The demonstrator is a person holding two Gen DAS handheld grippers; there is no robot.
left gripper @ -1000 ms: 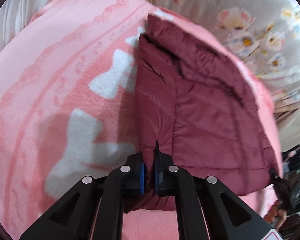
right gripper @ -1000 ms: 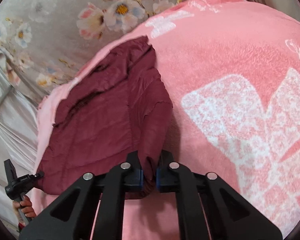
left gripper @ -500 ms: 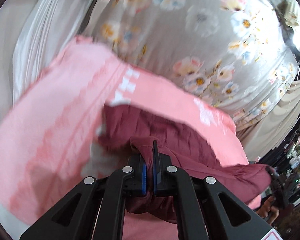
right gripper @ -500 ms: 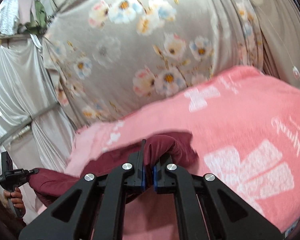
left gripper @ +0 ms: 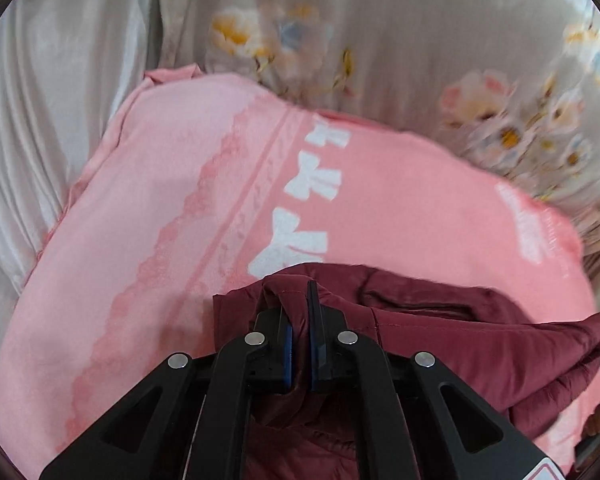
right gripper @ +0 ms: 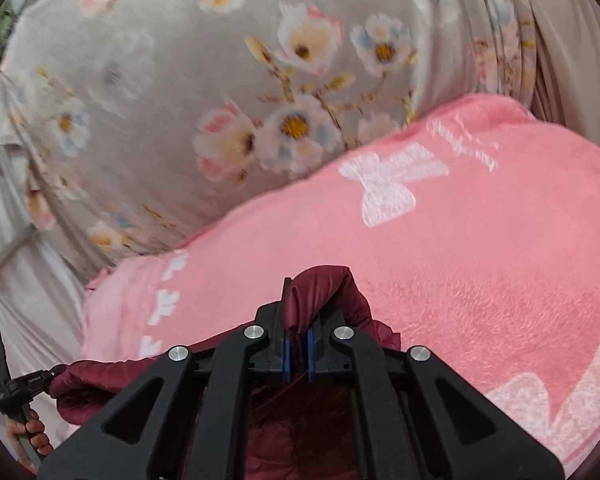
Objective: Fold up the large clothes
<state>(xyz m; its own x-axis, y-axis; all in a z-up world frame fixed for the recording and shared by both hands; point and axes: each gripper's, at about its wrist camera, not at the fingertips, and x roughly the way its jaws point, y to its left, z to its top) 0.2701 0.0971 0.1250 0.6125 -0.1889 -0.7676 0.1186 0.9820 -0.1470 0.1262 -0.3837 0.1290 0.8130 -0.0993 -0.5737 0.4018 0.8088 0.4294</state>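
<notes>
A dark red quilted jacket [left gripper: 460, 332] hangs between my two grippers, lifted off a pink blanket [left gripper: 172, 208] with white bows. My left gripper [left gripper: 299, 312] is shut on one edge of the jacket, with fabric bunched over its fingers. My right gripper [right gripper: 296, 316] is shut on the other edge [right gripper: 324, 292]. In the right wrist view the left gripper [right gripper: 20, 384] shows at the lower left with jacket cloth stretched to it. The jacket's lower part is hidden under the grippers.
The pink blanket [right gripper: 480, 264] covers a bed. A grey floral curtain [right gripper: 240, 92] hangs behind it. Pale silky drapes [left gripper: 52, 112] stand to the left of the bed.
The jacket lay flat on the blanket one second ago. Both grippers have lifted their edges up and tilted toward the curtain, so the jacket now hangs bunched between them.
</notes>
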